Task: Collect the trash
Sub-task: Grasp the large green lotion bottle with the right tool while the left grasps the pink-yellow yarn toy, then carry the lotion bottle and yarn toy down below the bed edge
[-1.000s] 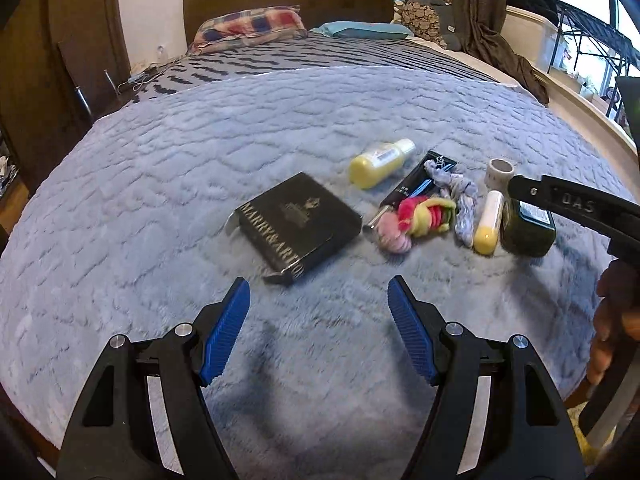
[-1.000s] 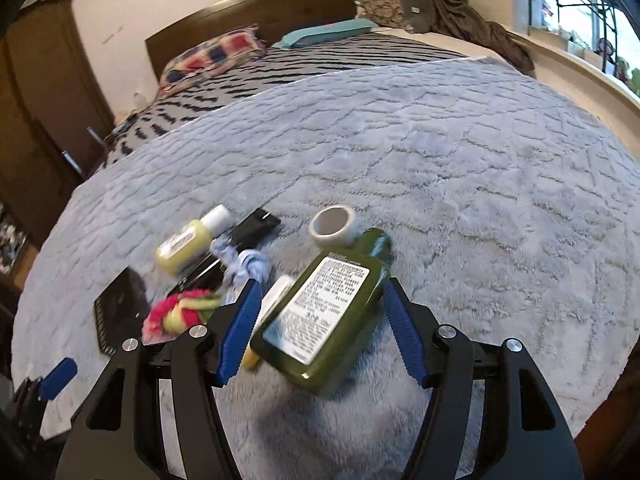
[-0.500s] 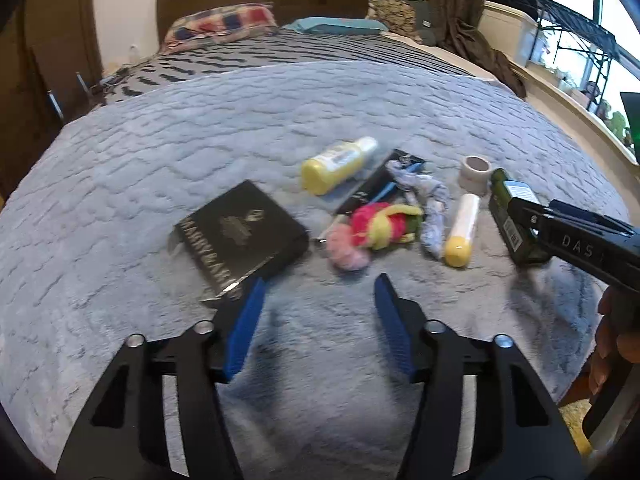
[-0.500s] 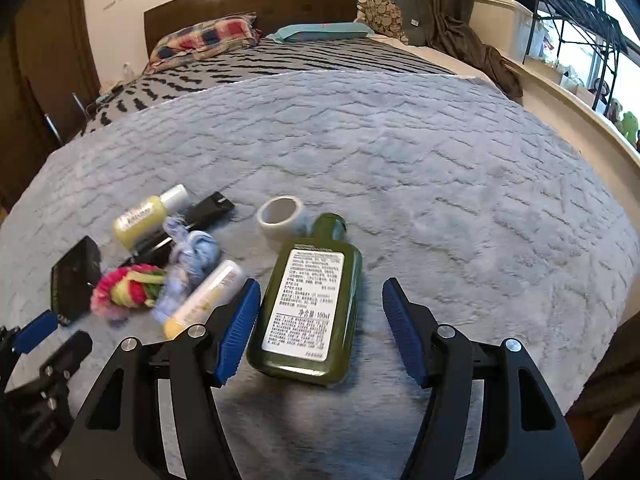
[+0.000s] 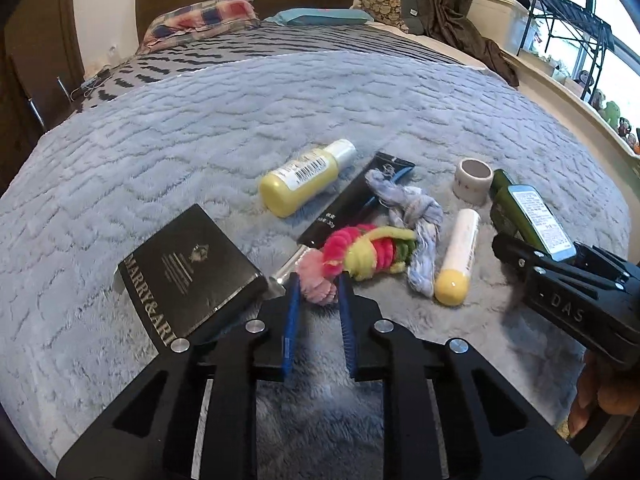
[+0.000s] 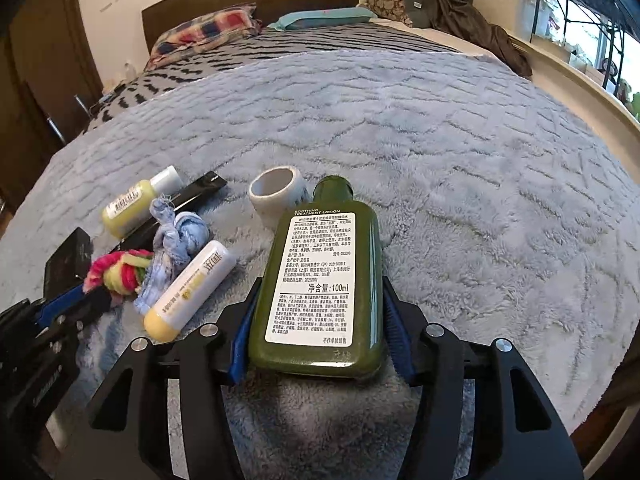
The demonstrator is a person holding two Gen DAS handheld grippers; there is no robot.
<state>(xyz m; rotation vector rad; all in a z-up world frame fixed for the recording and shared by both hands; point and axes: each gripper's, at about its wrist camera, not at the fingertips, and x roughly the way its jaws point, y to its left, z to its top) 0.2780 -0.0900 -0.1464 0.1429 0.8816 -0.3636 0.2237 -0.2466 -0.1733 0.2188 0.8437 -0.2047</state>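
Right claw [image 6: 318, 320] clamped on the green bottle [image 6: 320, 276]: both blue pads pressed to its sides, label up, cap pointing away toward the headboard. Bottle base sits low against the grey bed blanket [image 6: 460, 160]; can't tell if it's lifted.

Left claw [image 5: 318, 300] narrowed around the pink tuft of the yarn bundle [image 5: 368, 252], pads just beside it on either side. Whether they actually pinch it: cannot tell from this angle.

Layout relative to the green bottle:
- white tape roll [image 6: 276, 196] just left of its cap, touching or nearly so
- white tube with yellow cap [image 6: 192, 292] left of the bottle, lying parallel to it
- blue-white rag [image 6: 172, 244] knotted, left of that tube, overlapping the yarn bundle's end
- long black tube [image 5: 356, 204] under the rag, running diagonally
- yellow bottle with white cap [image 5: 304, 178] beyond the black tube, lying on its side
- black box [image 5: 188, 272] furthest left, flat on the blanket, next to the left claw's left finger

Plaid pillow [image 5: 200, 20] and teal pillow [image 5: 320, 16] at the headboard, well apart from the pile.
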